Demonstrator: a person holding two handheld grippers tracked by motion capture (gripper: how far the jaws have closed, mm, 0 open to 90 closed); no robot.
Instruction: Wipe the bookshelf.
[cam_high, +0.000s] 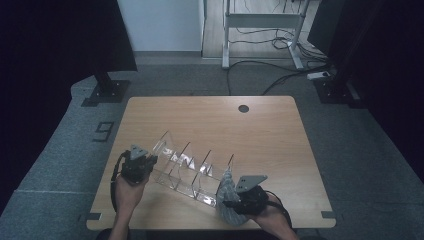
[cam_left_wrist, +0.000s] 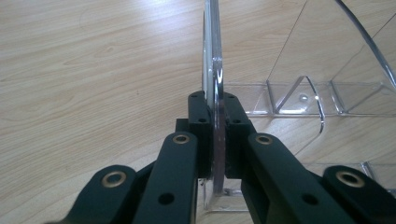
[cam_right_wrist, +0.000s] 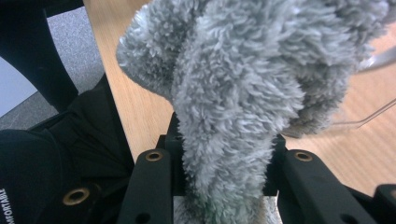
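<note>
From the high view, a clear acrylic rack with upright dividers lies slantwise on the near half of the wooden table, running from the near left toward the near right edge. The left gripper, held in the person's left hand, sits at the rack's left end, while the right gripper, in the right hand, sits at the rack's right end with a grey fluffy cloth bunched against the last divider and hanging near the table's front edge. In the left gripper view, the two black jaws are drawn in tight on a thin clear end wall of the rack, which stands upright on edge between the pads; the rack's base and further dividers spread off to the right over the wood grain. In the right gripper view, the jaws are closed partway, pinching the cloth, whose thick pile bulges above and around them; a clear edge of the rack shows at the right behind the cloth, and the person's dark clothing sits at the left beyond the table edge.
</note>
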